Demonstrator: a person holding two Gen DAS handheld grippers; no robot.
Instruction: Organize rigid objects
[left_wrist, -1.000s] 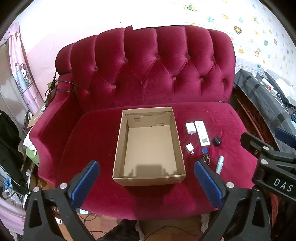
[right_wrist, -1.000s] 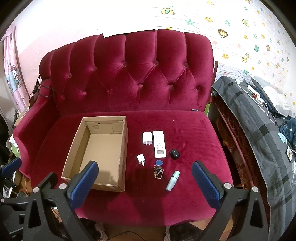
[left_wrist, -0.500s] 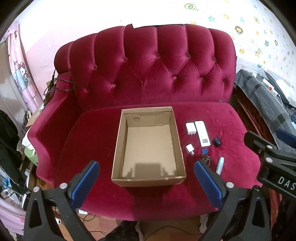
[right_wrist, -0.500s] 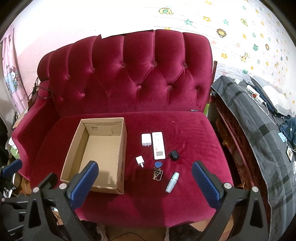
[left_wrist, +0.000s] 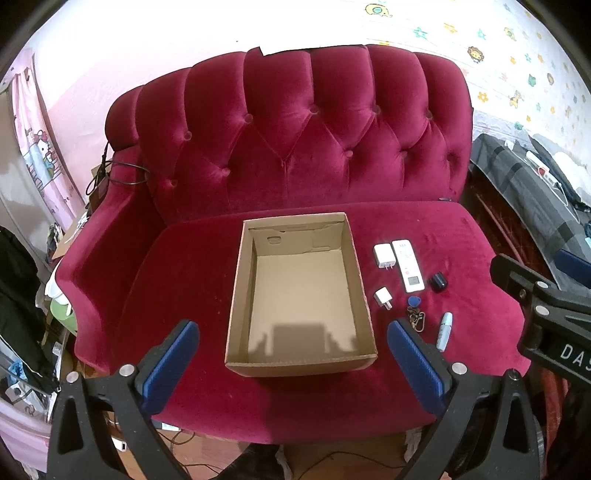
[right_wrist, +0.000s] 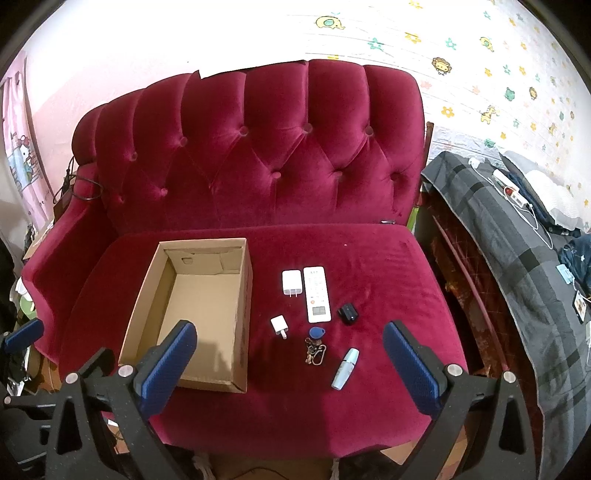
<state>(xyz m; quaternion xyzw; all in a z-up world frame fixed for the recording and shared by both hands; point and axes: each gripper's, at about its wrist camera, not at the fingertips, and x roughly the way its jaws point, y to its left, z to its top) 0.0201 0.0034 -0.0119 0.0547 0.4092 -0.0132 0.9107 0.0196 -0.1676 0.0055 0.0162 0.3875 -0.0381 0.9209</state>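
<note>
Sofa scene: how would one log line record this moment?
cardboard box: empty | remote, chargers, keys: on sofa | left gripper: open | right gripper: open

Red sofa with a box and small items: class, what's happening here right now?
A person holds two grippers above the red sofa; the left gripper and right gripper are both open and hold nothing. The cardboard box has nothing in it. Beside it lie two white chargers, a white remote, a black case, keys with a blue tag and a pale tube. Nothing is packed yet.
</note>
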